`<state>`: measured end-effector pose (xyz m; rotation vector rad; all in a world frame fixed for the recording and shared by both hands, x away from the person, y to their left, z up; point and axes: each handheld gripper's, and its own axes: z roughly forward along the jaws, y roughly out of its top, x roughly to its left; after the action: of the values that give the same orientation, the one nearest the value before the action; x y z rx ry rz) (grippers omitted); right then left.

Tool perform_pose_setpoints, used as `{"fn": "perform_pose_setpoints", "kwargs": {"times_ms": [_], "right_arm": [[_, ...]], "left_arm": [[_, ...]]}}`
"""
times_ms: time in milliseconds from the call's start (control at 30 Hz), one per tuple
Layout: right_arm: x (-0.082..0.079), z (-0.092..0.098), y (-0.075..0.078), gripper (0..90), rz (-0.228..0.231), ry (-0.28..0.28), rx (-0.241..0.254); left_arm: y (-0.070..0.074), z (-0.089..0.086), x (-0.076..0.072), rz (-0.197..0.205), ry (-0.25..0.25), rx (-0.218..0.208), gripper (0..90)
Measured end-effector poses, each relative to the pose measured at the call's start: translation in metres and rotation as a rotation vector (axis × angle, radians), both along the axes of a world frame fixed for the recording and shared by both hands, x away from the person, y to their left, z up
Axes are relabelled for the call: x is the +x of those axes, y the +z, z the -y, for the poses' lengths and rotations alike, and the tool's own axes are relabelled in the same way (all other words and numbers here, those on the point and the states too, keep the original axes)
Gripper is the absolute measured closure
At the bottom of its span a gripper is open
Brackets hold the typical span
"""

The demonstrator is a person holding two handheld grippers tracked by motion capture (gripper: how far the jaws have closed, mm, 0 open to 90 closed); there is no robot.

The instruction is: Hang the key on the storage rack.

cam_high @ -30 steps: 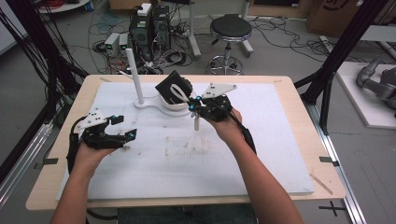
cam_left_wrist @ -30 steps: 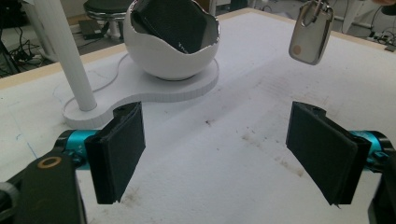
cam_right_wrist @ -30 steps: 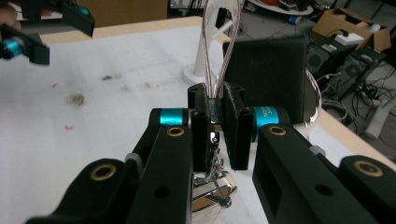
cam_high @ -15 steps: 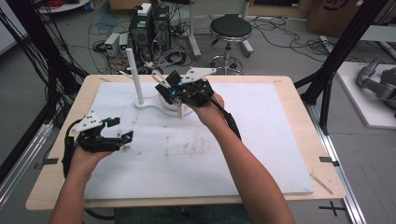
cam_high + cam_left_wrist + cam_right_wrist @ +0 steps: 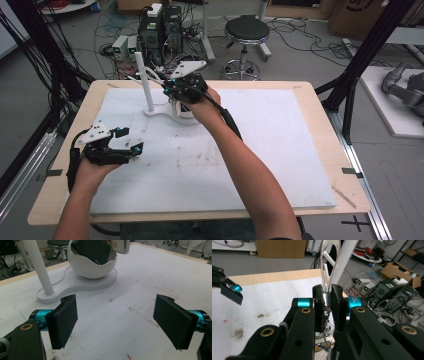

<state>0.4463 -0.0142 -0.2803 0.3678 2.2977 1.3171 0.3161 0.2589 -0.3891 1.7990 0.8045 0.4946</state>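
A white stand has an upright post (image 5: 144, 85), a flat base (image 5: 156, 111) and an egg-shaped bowl (image 5: 95, 267). My right gripper (image 5: 167, 86) is held above the bowl, close to the post. It (image 5: 327, 293) is shut on a small metal clasp (image 5: 326, 300). A thin pale cord loop (image 5: 330, 262) rises from the clasp beside the post (image 5: 343, 260), and a short metal bit hangs below. A dark object (image 5: 92, 250) lies in the bowl, with a shiny metal piece (image 5: 121, 245) over its rim. My left gripper (image 5: 131, 140) hovers open over the mat, front left, empty (image 5: 120, 320).
A white mat (image 5: 280, 150) covers the wooden table (image 5: 320, 100) and has faint stains at its middle. The stand sits at the far left of the mat. Beyond the table stand a stool (image 5: 246, 31), electronics boxes (image 5: 160, 30) and many floor cables.
My right gripper has moved left and farther back, from the middle of the mat to just beside the post, carrying the clasp and loop. The left gripper has barely shifted.
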Motion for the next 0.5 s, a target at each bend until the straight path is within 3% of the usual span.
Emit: {"fn": "perform_pose_setpoints", "kwargs": {"times_ms": [267,500], "right_arm": [[0.009,-0.028,0.007,82.8,0.014,0.011,-0.026],[0.015,-0.044,0.005,82.8,0.008,-0.002,-0.070]], "left_arm": [[0.001,-0.008,-0.001,0.004,0.017,-0.013,19.7],[0.001,-0.009,-0.001,0.007,0.018,-0.020,19.7]]}}
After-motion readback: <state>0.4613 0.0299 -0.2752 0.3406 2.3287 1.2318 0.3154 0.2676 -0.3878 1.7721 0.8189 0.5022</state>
